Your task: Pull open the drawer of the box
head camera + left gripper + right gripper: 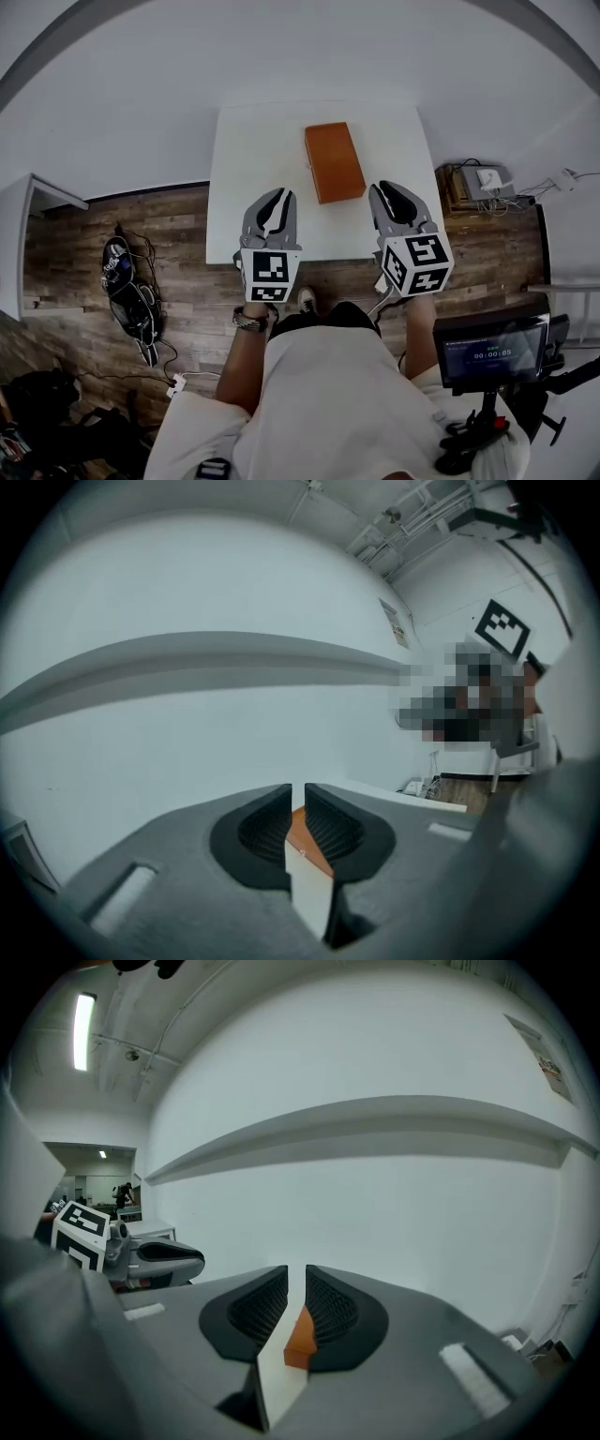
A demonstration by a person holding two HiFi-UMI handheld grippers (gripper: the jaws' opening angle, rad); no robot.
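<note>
A flat orange-brown box (334, 161) lies shut on the small white table (253, 169), towards its far right. My left gripper (275, 199) hovers over the table's near edge, left of the box and apart from it. My right gripper (387, 192) hangs just right of the box's near corner. In the left gripper view the jaws (298, 799) stand a narrow slit apart with nothing between them; the box (305, 841) shows beyond the gap. The right gripper view shows the same narrow gap (296, 1279), empty, with the box (301, 1337) ahead.
A white wall rises behind the table. On the wood floor lie a dark bag with cables (131, 295) at the left and a crate with plugs (473, 183) at the right. A small screen on a stand (492, 352) stands by my right knee.
</note>
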